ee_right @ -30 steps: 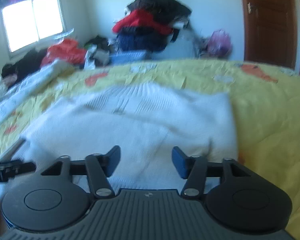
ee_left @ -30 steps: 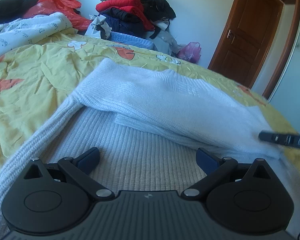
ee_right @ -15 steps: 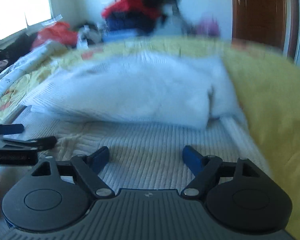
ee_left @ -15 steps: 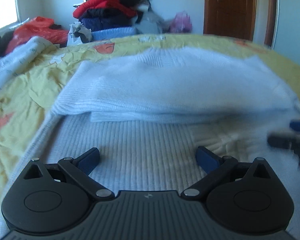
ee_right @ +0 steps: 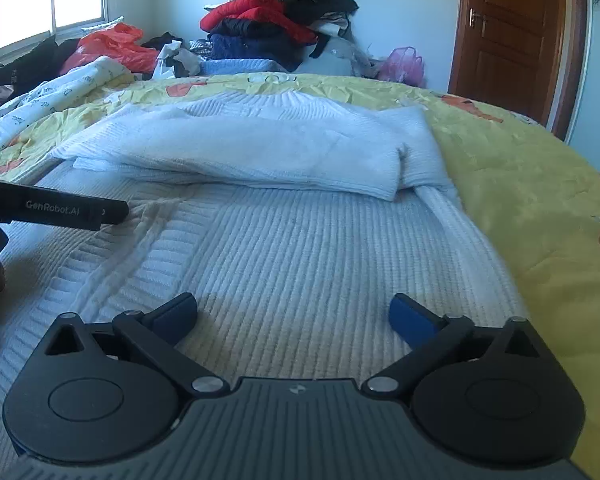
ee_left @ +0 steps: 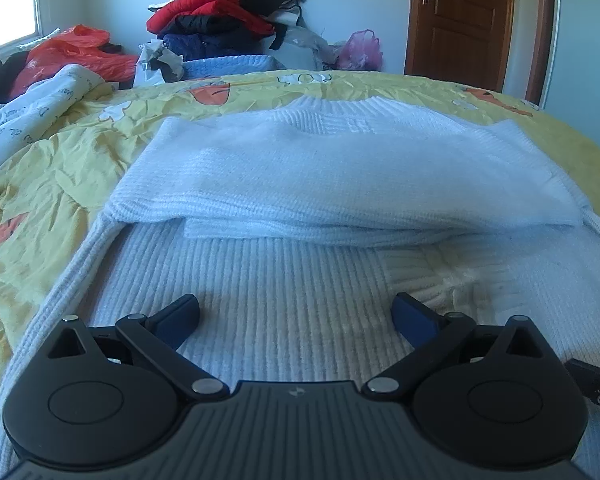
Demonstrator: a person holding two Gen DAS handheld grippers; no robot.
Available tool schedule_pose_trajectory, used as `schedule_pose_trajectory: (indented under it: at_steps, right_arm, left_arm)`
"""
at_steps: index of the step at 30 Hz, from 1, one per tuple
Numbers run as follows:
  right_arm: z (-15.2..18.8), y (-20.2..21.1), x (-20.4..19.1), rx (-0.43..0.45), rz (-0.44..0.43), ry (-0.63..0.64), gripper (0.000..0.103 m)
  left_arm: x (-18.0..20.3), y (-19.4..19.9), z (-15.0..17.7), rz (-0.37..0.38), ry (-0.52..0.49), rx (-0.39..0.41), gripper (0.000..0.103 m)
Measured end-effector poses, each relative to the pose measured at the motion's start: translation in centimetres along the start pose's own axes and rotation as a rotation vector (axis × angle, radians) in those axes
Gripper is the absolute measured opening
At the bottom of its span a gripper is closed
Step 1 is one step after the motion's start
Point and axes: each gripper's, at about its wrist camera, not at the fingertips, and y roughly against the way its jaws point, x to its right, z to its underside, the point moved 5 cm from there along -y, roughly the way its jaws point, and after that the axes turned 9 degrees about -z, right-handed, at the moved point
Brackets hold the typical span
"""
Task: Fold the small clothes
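Left wrist view: your left gripper (ee_left: 296, 316) hovered low over a white knitted sweater (ee_left: 284, 292) spread on a bed with a yellow quilt (ee_left: 52, 168). Its jaws stood wide apart and held nothing; only ribbed fabric lay beneath them. The sleeves (ee_left: 340, 184) were already folded across the upper body of the sweater, forming a thick band near the collar. A pile of clothes (ee_left: 228, 16) sat against the far wall, beside a wooden door (ee_left: 460, 20).

Right wrist view: your right gripper (ee_right: 292, 316) hung over the sweater's lower half (ee_right: 300, 264), near its right side edge. Its jaws were opening, almost at their widest, with nothing between them. The tip of the other gripper (ee_right: 60, 208) showed at the left, just above the fabric.

By the look of it, the sleeve folds were done. The lower half still lay flat, so folding the body over seemed to remain.
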Motion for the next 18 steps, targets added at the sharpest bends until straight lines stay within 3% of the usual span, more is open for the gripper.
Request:
schedule_pose_trajectory:
  at_steps: [7, 11, 18]
  right_arm:
    - [0.0, 0.1, 0.0, 0.001, -0.001, -0.002, 0.101]
    - [0.1, 0.1, 0.0, 0.0, -0.001, -0.003, 0.101]
    - [0.1, 0.1, -0.1, 0.003, 0.001, -0.001, 0.101]
  left_arm:
    - [-1.0, 3.6, 3.0, -0.006, -0.014, -0.025, 0.103]
    - [-1.5, 5.3, 4.9, -0.011, -0.001, 0.016, 0.103]
    - [-1.5, 5.0, 4.9, -0.007, 0.01, 0.021, 0.103]
